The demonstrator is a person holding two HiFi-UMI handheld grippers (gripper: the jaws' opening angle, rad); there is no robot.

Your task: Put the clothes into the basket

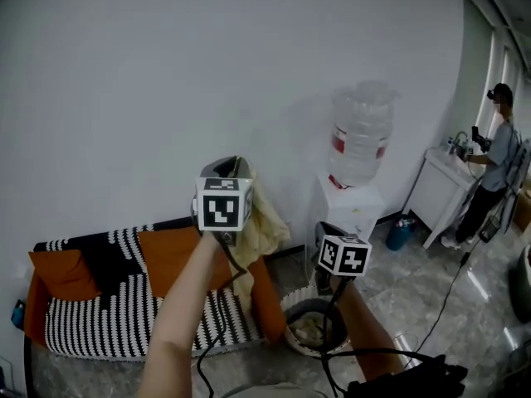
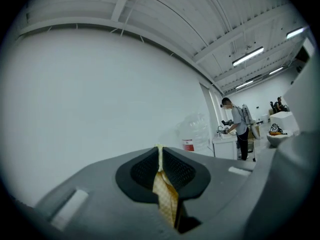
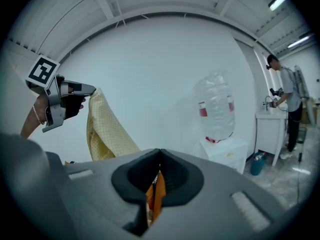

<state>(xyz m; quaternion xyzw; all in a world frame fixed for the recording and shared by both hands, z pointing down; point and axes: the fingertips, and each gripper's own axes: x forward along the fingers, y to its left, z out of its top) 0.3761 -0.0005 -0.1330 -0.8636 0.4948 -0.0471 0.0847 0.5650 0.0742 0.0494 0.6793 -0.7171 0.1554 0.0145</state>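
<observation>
The white wall (image 1: 166,73) fills most of what you see. Against it on your left stands the sofa (image 1: 99,322), with a black-and-white striped cover and orange cushions. To its right is the water dispenser (image 1: 353,210) with a clear bottle (image 1: 361,135) on top. Far right, a person (image 1: 496,160) stands at a white surface (image 1: 440,181).

The basket (image 1: 292,305) sits on the floor between the sofa's end and the dispenser, below your right forearm, and some pale cloth already lies inside it.

Your left gripper (image 2: 160,156) is raised in front of the wall, pointing level. It is closed on the yellow checked garment (image 1: 264,222) – a thin edge of the fabric is pinched between the pads and the rest hangs down in front of the sofa, above and to the left of the basket.

Your right gripper (image 3: 159,164) is lower, nearly over the basket. Its jaws are clamped on a narrow orange fold of cloth (image 3: 156,194) – whether that fold belongs to the yellow garment, you cannot tell from here.
</observation>
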